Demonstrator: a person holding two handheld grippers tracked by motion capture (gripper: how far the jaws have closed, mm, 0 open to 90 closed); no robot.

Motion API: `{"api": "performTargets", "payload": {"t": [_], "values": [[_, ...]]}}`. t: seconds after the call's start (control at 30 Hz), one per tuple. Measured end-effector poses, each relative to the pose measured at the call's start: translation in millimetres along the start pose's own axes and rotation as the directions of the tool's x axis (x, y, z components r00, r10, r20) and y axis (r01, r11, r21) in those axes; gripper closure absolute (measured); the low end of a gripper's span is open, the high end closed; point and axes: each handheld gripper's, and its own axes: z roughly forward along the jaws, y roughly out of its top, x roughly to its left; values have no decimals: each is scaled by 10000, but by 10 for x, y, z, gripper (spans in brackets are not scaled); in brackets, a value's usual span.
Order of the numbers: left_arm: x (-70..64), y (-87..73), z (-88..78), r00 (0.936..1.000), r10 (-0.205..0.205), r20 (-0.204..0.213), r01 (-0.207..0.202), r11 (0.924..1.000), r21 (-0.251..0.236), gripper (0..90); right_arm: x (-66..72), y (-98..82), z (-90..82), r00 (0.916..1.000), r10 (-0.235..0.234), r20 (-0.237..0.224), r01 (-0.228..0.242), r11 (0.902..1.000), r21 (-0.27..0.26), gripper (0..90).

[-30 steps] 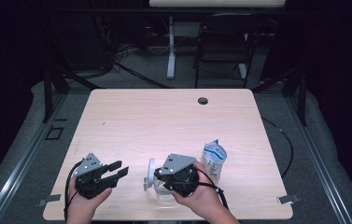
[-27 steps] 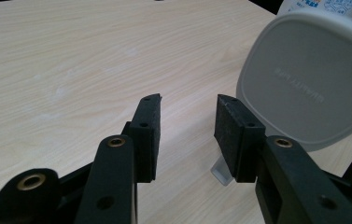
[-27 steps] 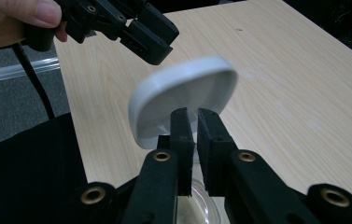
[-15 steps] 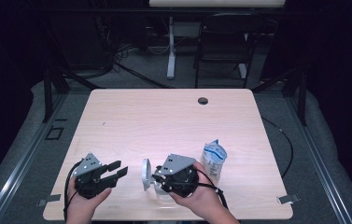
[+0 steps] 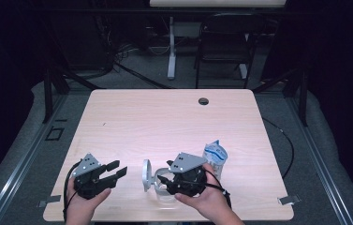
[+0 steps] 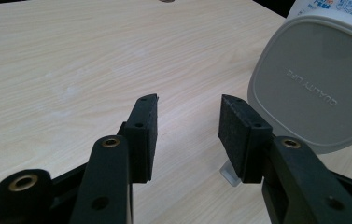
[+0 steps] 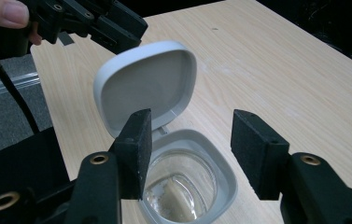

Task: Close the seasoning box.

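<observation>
Left hand-held gripper (image 5: 114, 169) sat open, empty, just left of the raised lid (image 5: 146, 175). Right hand-held gripper (image 5: 165, 178), jaws just opening with nothing between them, hovered over the jar (image 7: 187, 182), probably after flipping it open; pouch (image 5: 215, 157) beyond.

High view: above the near edge, facing forward and down over the table (image 5: 174, 122). Gripper views sit low, close. All share the lid (image 5: 146, 175).
</observation>
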Motion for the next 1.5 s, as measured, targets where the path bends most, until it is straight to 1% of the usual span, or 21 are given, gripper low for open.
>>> {"api": "performTargets", "payload": {"t": [0.07,0.13,0.17,0.2,0.23,0.27,0.33,0.4,0.47,0.57,0.77,0.9,0.93,1.03,1.17,1.2,1.27,1.3,1.37,1.43,1.5], "values": [[6,-5,2,10000,-14,4,14,10000,-6,576,-14,-33,-14,9999,89,97,-88,9999,-119,478],[12,-9,3,10000,-67,-36,67,10000,-6,574,-37,-72,-32,9991,325,271,-320,9993,-180,478],[17,-9,0,10000,-74,-22,74,10000,18,574,-46,-83,-39,9987,423,294,-421,9991,-91,478],[19,-11,-1,10000,-85,-18,85,10000,3,573,-58,-98,-44,9983,522,262,-522,9986,-28,478],[20,-12,-5,10000,-93,-30,93,10000,11,573,-65,-115,-54,9980,578,259,-576,9983,-72,479],[19,-13,-9,9999,-111,-43,111,9999,0,573,-69,-131,-66,9973,671,304,-667,9977,-131,481],[22,-14,-15,9999,-113,-79,113,9999,-24,572,-78,-161,-89,9952,965,189,-960,9951,-252,483],[25,-16,-19,9998,-168,-87,167,9998,-56,572,-83,-187,-123,9930,1154,263,-1143,9926,-409,492],[30,-17,-22,9998,-174,-88,174,9998,-59,572,-88,-213,-162,9928,1140,358,-1117,9919,-598,525],[35,-18,-19,9998,-194,-106,193,9998,-75,571,-92,-260,-223,9938,943,586,-901,9934,-705,549],[56,-20,-19,9996,-261,-116,260,9996,-81,571,-114,-371,-303,9909,1057,838,-989,9917,-817,561],[71,-29,-26,9993,-348,-143,347,9993,-108,566,-152,-449,-380,9896,1264,686,-1205,9892,-834,561],[76,-32,-27,9994,-317,-171,316,9995,-73,565,-159,-467,-399,9893,1287,691,-1229,9889,-831,560],[88,-43,-36,9994,-297,-187,296,9996,-14,563,-186,-520,-454,9887,1336,680,-1280,9884,-813,541],[98,-55,-48,9993,-298,-221,299,9996,10,563,-226,-579,-532,9865,1476,710,-1402,9851,-998,523],[97,-55,-52,9990,-358,-252,357,9994,-33,563,-239,-587,-547,9858,1539,670,-1465,9837,-1043,517],[99,-52,-61,9989,-385,-252,383,9992,-68,561,-260,-587,-584,9853,1507,799,-1427,9849,-976,496],[100,-52,-62,9989,-388,-252,386,9992,-77,560,-267,-587,-608,9859,1472,801,-1387,9850,-1028,490],[104,-53,-61,9989,-396,-265,394,9992,-89,559,-274,-589,-656,9851,1532,782,-1436,9827,-1170,480],[106,-56,-58,9988,-405,-276,404,9992,-46,558,-279,-593,-697,9838,1545,912,-1432,9825,-1192,473],[106,-59,-56,9988,-404,-285,403,9992,-39,558,-294,-602,-742,9813,1679,940,-1552,9795,-1286,467]]}}
